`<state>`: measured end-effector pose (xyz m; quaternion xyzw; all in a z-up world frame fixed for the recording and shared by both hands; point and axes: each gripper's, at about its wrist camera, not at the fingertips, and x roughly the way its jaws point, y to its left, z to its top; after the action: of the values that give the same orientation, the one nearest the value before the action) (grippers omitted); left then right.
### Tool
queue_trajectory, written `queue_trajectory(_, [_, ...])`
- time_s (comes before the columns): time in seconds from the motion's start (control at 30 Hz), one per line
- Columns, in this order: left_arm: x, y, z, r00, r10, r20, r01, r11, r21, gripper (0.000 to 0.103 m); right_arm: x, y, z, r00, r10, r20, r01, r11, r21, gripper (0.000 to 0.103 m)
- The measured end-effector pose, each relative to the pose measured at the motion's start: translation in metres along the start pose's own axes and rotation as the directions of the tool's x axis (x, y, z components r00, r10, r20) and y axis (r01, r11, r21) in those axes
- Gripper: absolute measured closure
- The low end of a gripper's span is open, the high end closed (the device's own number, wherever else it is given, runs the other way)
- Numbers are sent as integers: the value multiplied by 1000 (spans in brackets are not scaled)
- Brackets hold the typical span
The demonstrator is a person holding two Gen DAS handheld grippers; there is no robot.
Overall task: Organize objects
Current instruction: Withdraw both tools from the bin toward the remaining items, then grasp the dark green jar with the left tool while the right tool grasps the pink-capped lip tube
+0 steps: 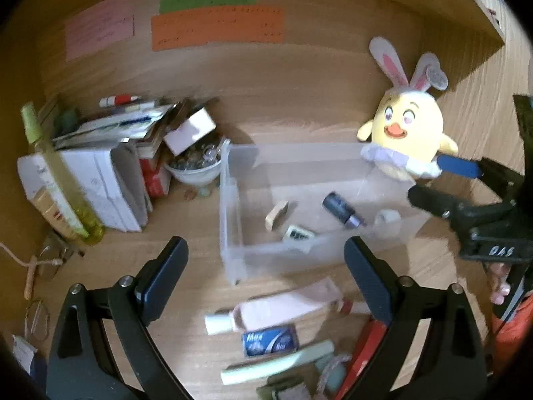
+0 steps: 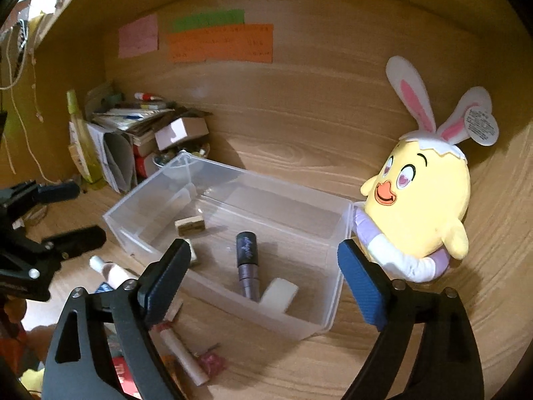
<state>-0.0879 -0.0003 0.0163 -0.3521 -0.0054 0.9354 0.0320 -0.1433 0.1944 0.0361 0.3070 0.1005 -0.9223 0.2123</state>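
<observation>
A clear plastic bin [image 1: 230,200] [image 2: 266,180] stands on the wooden desk. Inside lie a dark cylinder [image 1: 343,211] [image 2: 246,253], a wooden stamp [image 1: 276,215] [image 2: 189,226] and a white roll [image 1: 388,216] [image 2: 279,295]. My left gripper [image 1: 266,250] [image 2: 71,213] hovers open over the bin's near left corner, holding nothing. My right gripper [image 2: 263,250] [image 1: 443,183] is open and bare above the bin's near wall. Loose on the desk in front are a pink tube [image 1: 283,306] [image 2: 110,270], a blue packet [image 1: 269,340], a pale green tube [image 1: 276,363] and a white stick [image 2: 183,356].
A yellow plush chick with rabbit ears [image 1: 409,133] [image 2: 423,200] leans against the bin's right end. Stacked books and papers [image 1: 100,166], a green bottle [image 1: 56,173] and a bowl of small items [image 1: 195,166] fill the back left. Coloured notes [image 1: 216,30] hang on the back panel.
</observation>
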Motion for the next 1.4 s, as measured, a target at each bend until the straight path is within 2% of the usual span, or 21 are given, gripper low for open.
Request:
queue_trajectory(0.13, [-5,1,-14,1000,25,-17,-25,1000,4,7,-8,7,-9,1000,20,0,-20,1000,3,13])
queue_trajectory(0.4, [-7,3,-44,996,26,-84,-29,999,-27,7,-8,21,-33,999,12,-37,-13,999,-30,13])
queue_trajectory(0.67, [-17,3,-68,993,36,-116,-43,997,-58,7,-1,26,-50,994,72,-88,-74,997,-20,13])
queue_trajectory(1.03, [-12,19,-100,983,0,-185,-24,991,-131,7,19,38,-65,978,110,-177,-120,992,-44,14])
queue_trajectory(1.23, [-11,23,-112,978,-26,-207,-5,989,-147,7,25,44,-67,974,116,-195,-130,990,-61,16])
queue_trajectory(1.33, [-8,22,-116,975,-37,-219,4,989,-150,7,27,48,-67,970,123,-209,-141,987,-74,23])
queue_trajectory(1.4, [-8,20,-118,975,-41,-219,9,989,-145,7,30,52,-68,966,133,-222,-156,984,-89,31])
